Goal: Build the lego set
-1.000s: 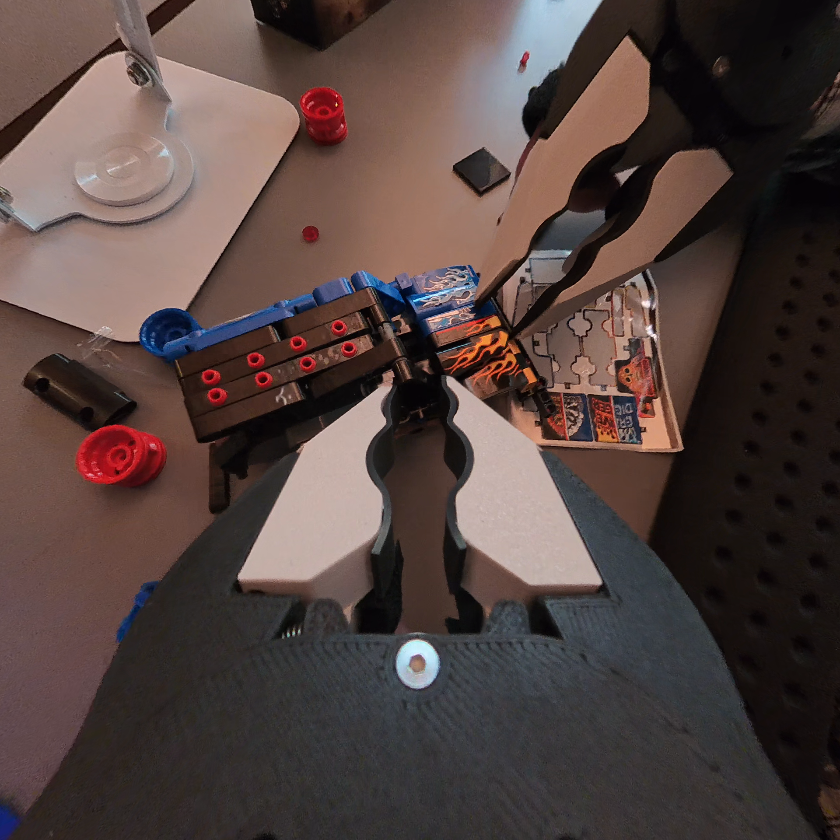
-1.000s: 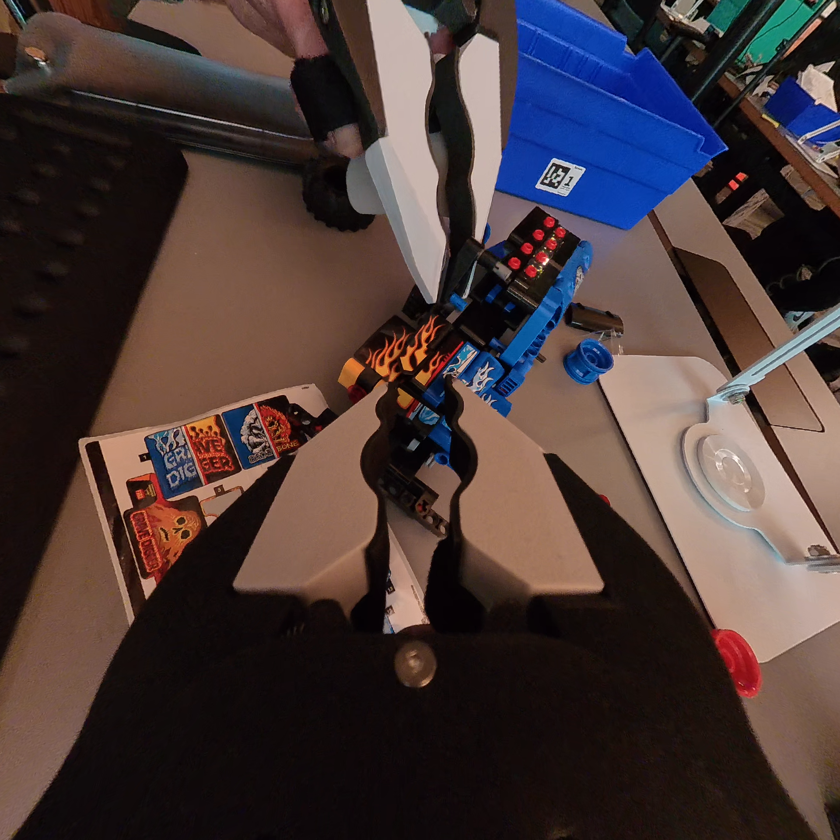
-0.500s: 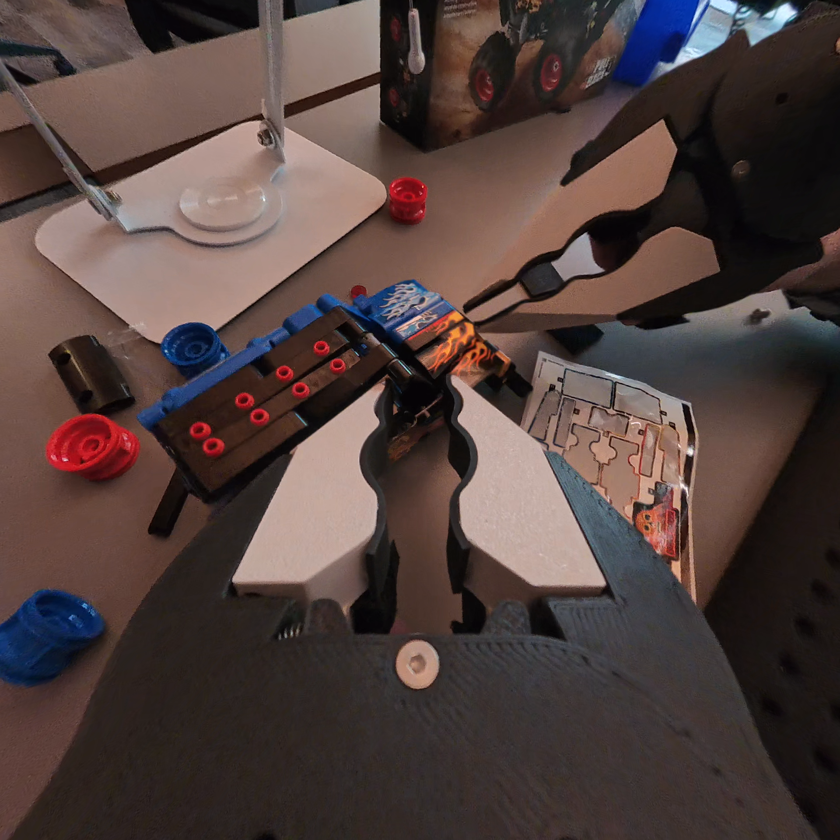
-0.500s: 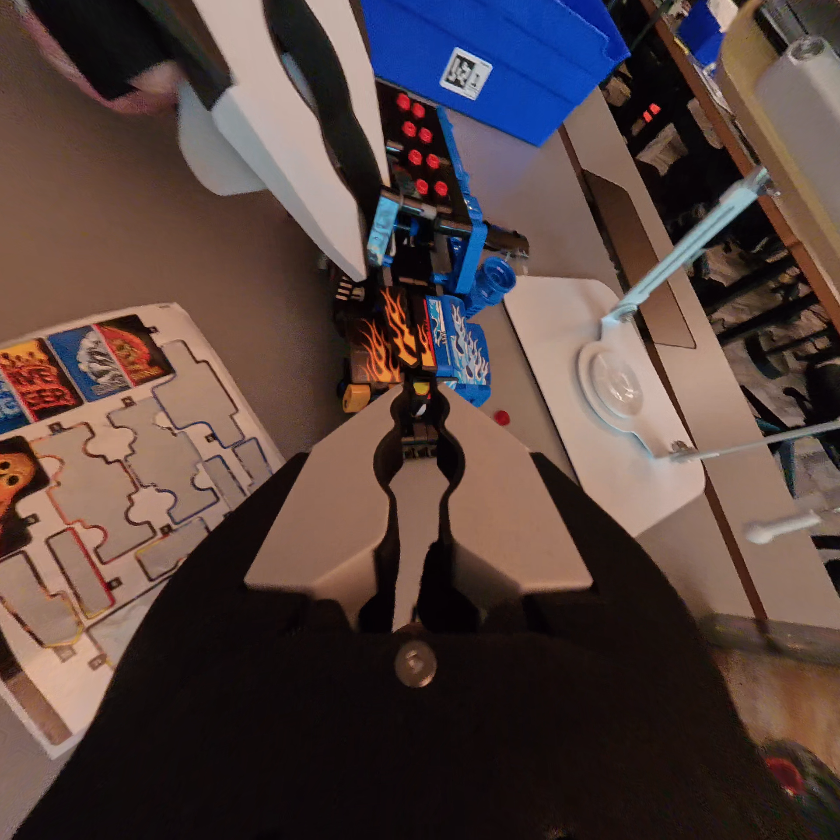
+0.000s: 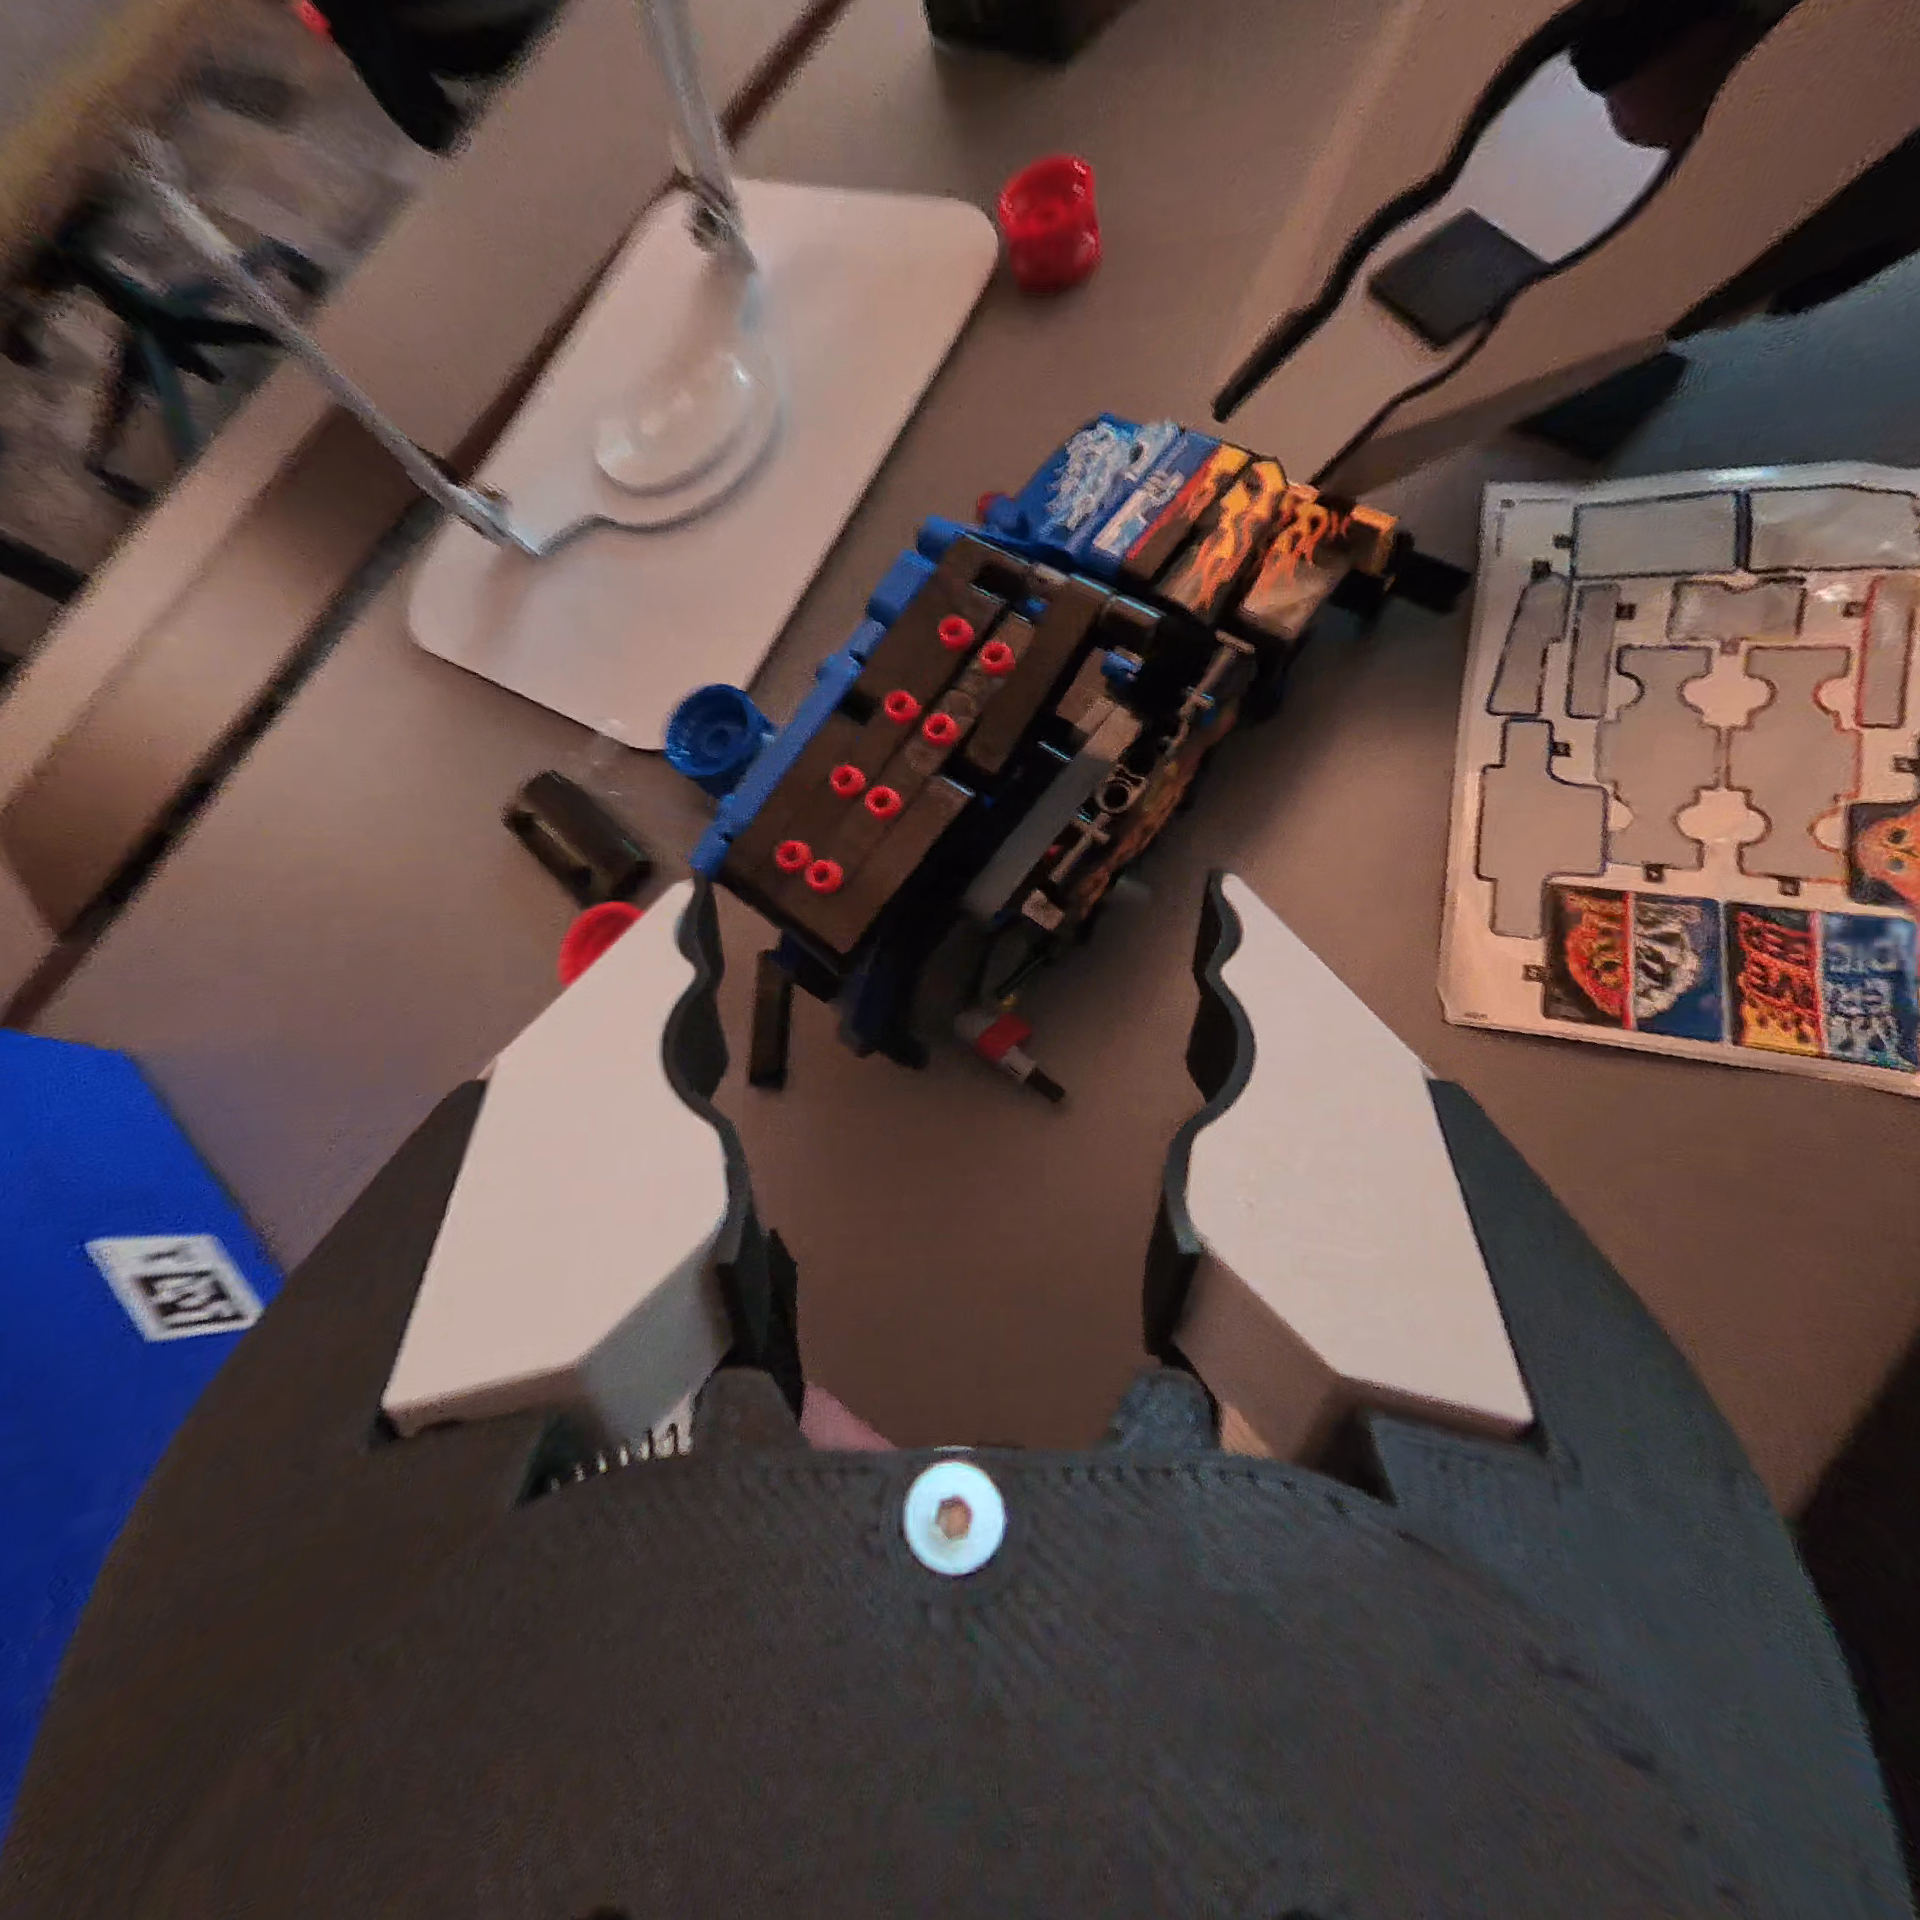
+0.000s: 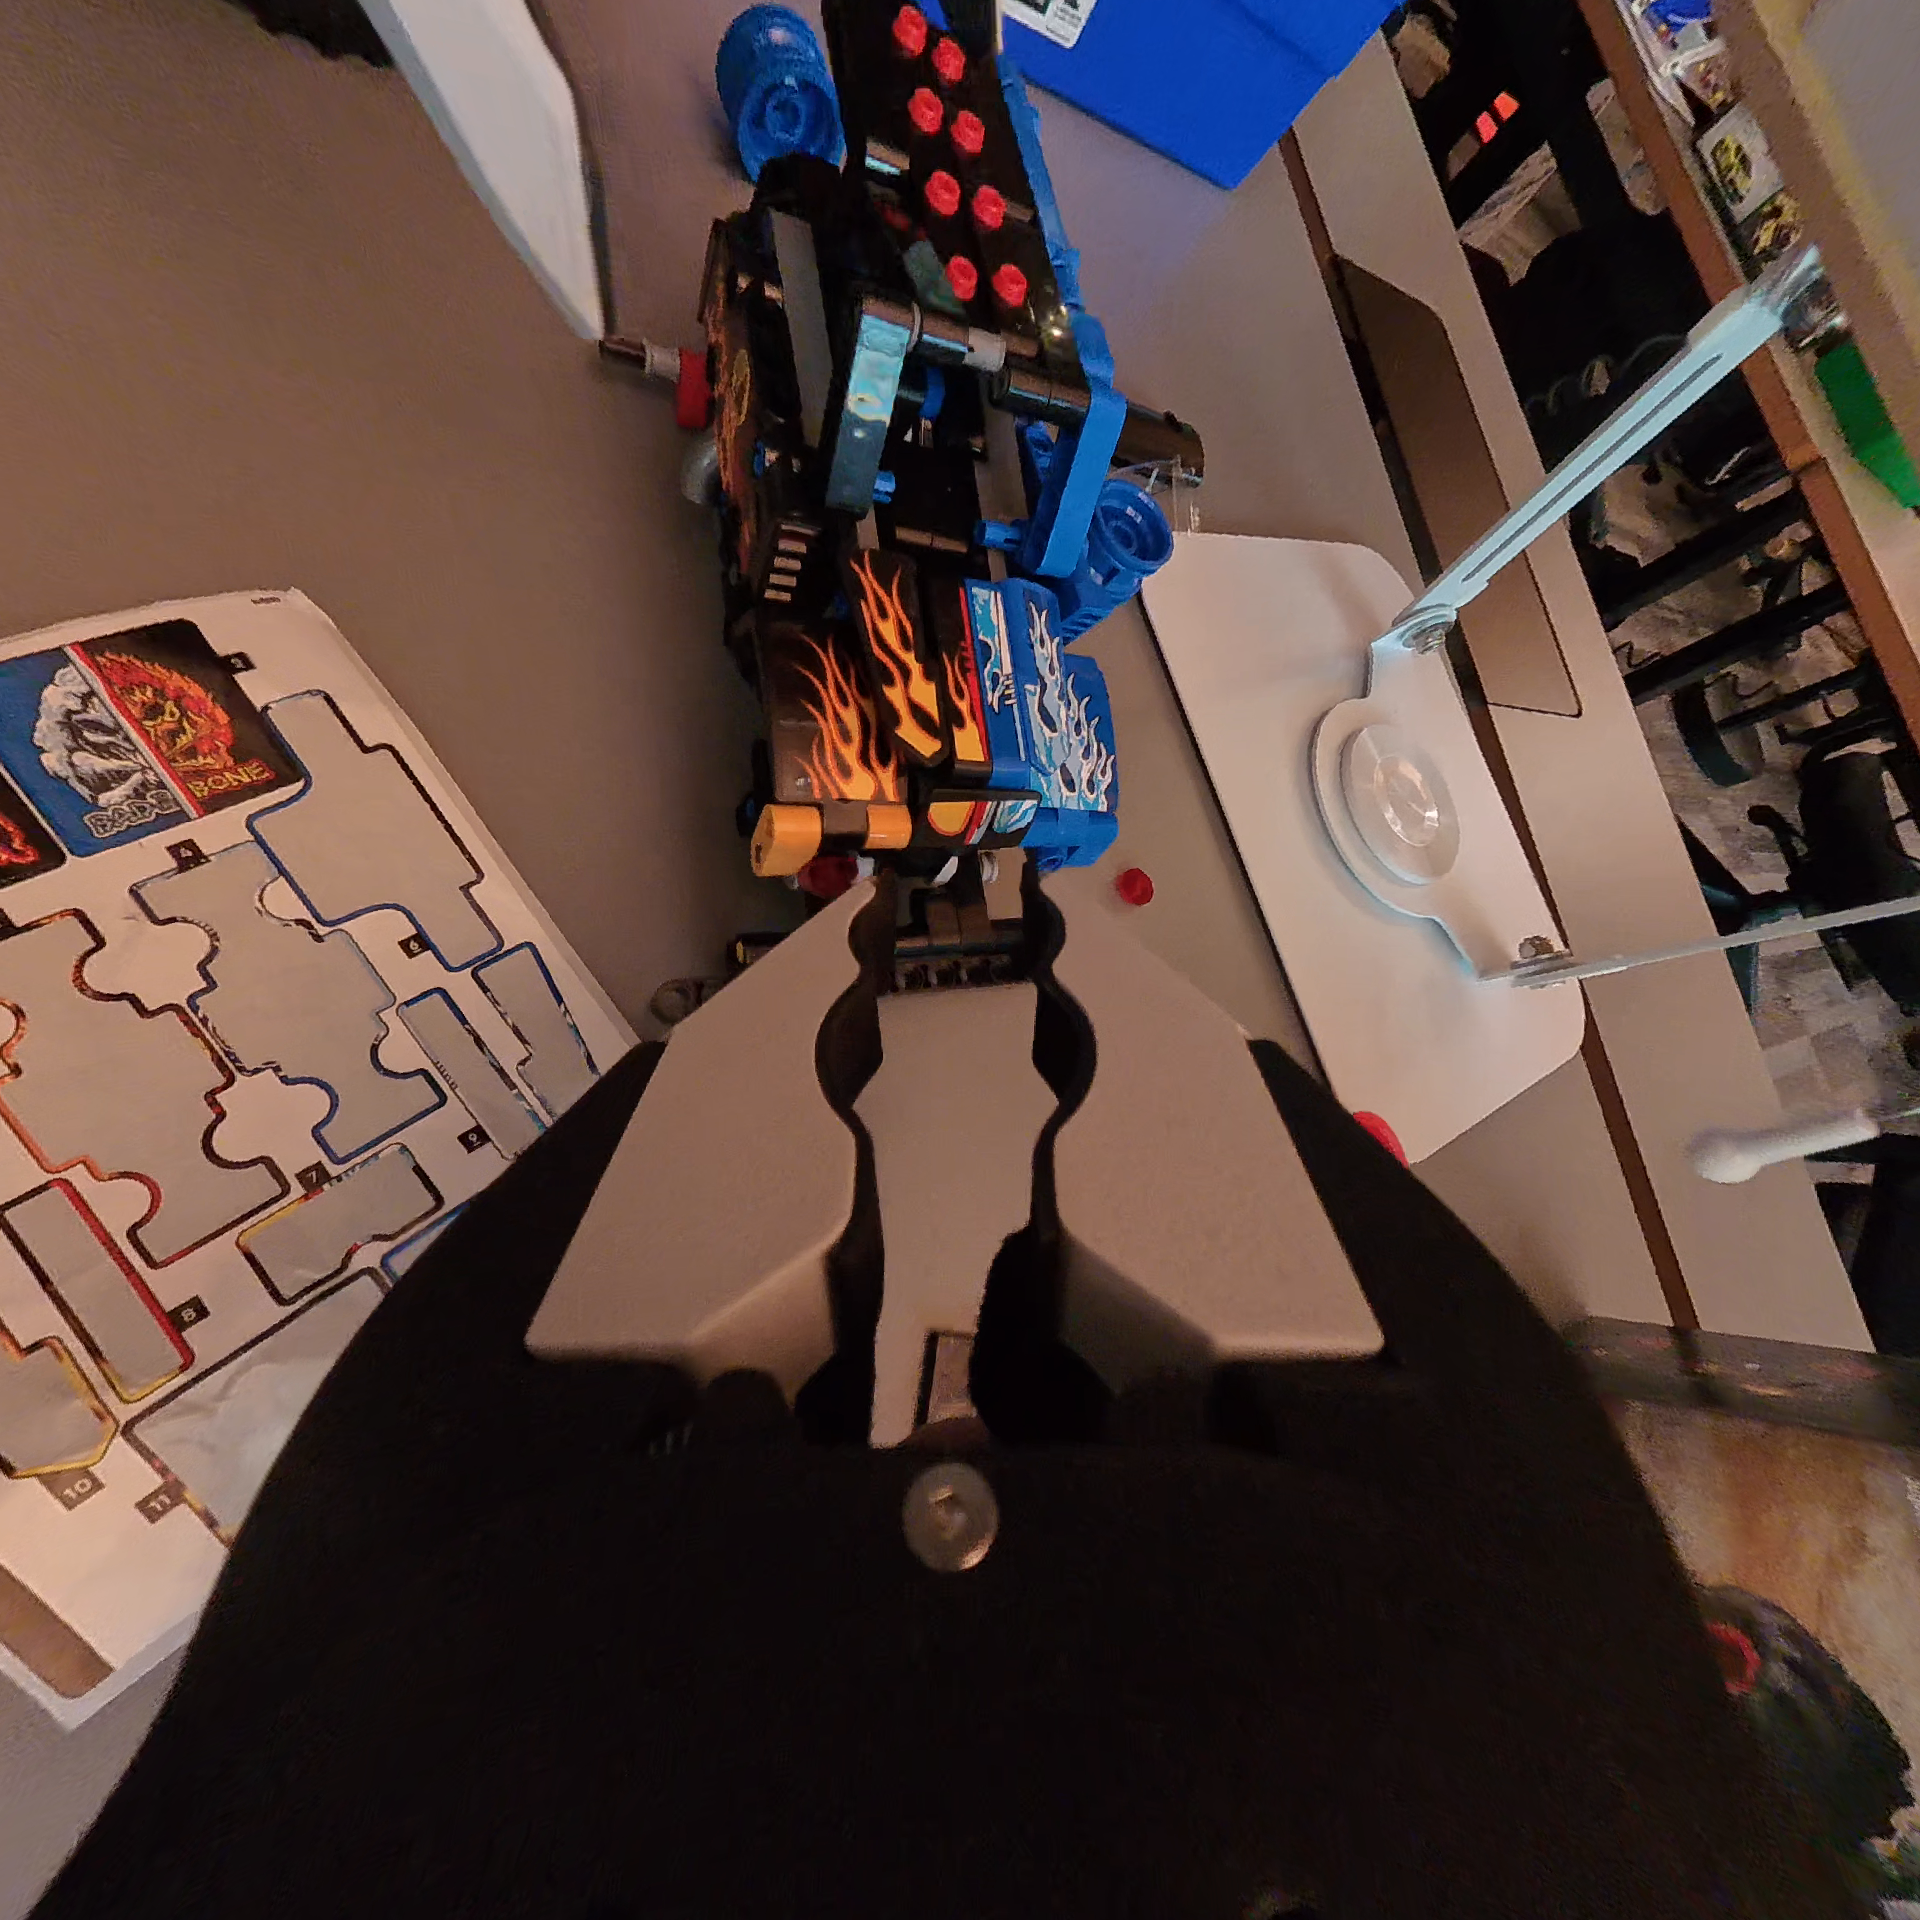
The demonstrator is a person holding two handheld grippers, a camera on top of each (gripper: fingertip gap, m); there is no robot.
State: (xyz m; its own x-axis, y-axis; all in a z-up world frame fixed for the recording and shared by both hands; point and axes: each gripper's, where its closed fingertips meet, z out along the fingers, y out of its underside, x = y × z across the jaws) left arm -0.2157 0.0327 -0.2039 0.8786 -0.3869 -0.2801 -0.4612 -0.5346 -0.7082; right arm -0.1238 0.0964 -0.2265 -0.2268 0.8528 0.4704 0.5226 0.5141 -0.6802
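Observation:
The lego truck body (image 5: 1039, 727), black and blue with flame stickers and red pins, lies on the grey table. My left gripper (image 5: 956, 894) is open and empty, with its fingertips on either side of the truck's near end, apart from it. My right gripper (image 6: 956, 904) is shut on a black part at the truck's (image 6: 914, 468) front end, under the yellow bumper. It also shows in the left wrist view (image 5: 1278, 436), at the truck's far end. One white finger of the left gripper (image 6: 499, 135) shows at the top left of the right wrist view.
A sticker sheet (image 5: 1683, 769) lies right of the truck. Loose parts: red hubs (image 5: 1049, 218) (image 5: 597, 935), a blue hub (image 5: 717, 727), a black curved piece (image 5: 577, 836), a black tile (image 5: 1455, 275). A white stand base (image 5: 707, 436) is behind, a blue bin (image 5: 94, 1299) at the left.
My left gripper has let go of the truck's side, opened wide and drawn back. The right gripper still holds the truck's front end, and the truck has turned on the table.

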